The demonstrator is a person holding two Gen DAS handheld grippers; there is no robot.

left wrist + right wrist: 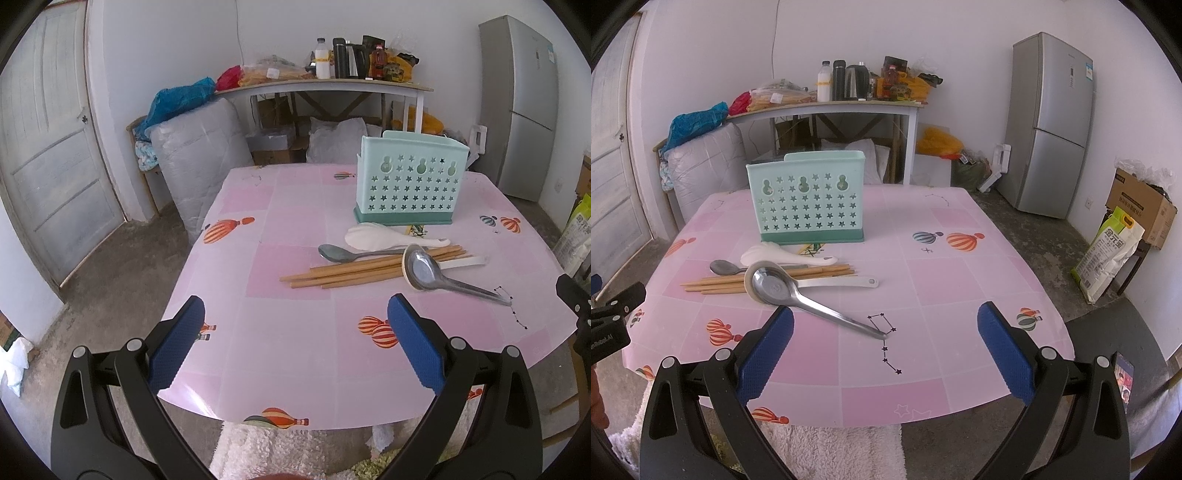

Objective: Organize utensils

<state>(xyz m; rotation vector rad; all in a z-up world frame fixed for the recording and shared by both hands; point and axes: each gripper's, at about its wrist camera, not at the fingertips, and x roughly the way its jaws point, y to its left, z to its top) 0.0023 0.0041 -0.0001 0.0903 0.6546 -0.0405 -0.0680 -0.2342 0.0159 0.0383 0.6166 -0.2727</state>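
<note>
Both tools — left tool (295, 314) and right tool (885, 317) — are wide and empty; the big metal spoon (783, 290) looks hard and slippery — best grabbed by its thin handle.

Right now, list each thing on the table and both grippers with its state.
utensil holder: upright, nothing seen inside
chopsticks: lying bundled
large metal spoon: lying across chopsticks
small metal spoon: lying flat
white rice paddle: lying flat
left gripper: open, holding nothing
right gripper: open, holding nothing

One utensil holder (807, 199), two metal spoons (775, 288), two white spoons (786, 256), several chopsticks (716, 285).
</note>
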